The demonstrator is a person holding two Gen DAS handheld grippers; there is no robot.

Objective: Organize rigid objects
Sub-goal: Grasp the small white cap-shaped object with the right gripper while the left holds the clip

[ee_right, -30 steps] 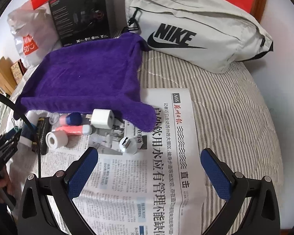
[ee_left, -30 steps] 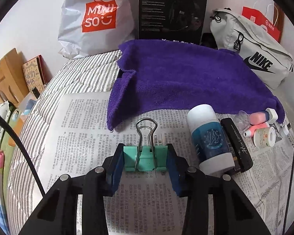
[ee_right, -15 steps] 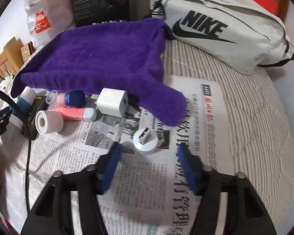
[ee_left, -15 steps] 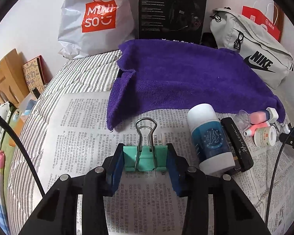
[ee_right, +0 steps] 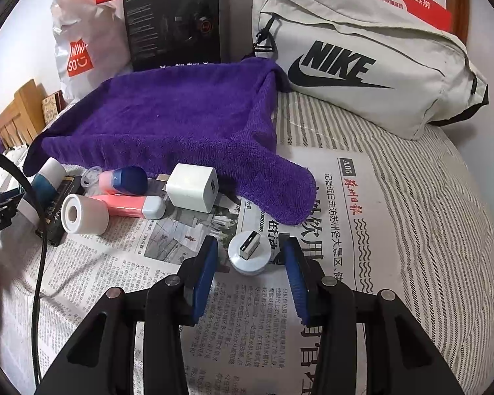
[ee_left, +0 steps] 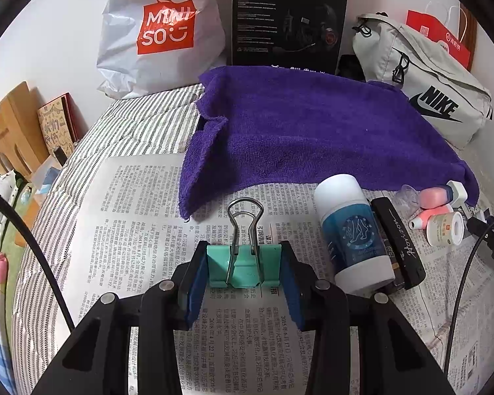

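Observation:
My left gripper (ee_left: pixel 243 273) is shut on a green binder clip (ee_left: pixel 243 265) just above the newspaper (ee_left: pixel 141 204). To its right lie a white and blue bottle (ee_left: pixel 354 233), a black bar (ee_left: pixel 400 242), pink tubes (ee_left: pixel 433 197) and a white tape roll (ee_left: pixel 444 229). My right gripper (ee_right: pixel 249 265) is open, with its pads on either side of a round white USB plug (ee_right: pixel 249 256) on the newspaper; a gap shows on each side. Further left are a white charger cube (ee_right: pixel 192 191), the pink tubes (ee_right: pixel 125 205) and the tape roll (ee_right: pixel 84 214). A purple towel (ee_right: pixel 168 125) lies behind.
At the back stand a Miniso bag (ee_left: pixel 161 33), a black box (ee_left: pixel 288 19), a grey Nike bag (ee_right: pixel 362 65) and a red box (ee_right: pixel 408 0). Striped bedding (ee_right: pixel 444 197) lies under the newspaper. A wooden headboard (ee_left: pixel 6 135) is at the left.
My right gripper has moved forward and down and narrowed from wide open until its pads flank the USB plug. My left gripper holds the clip in the same place.

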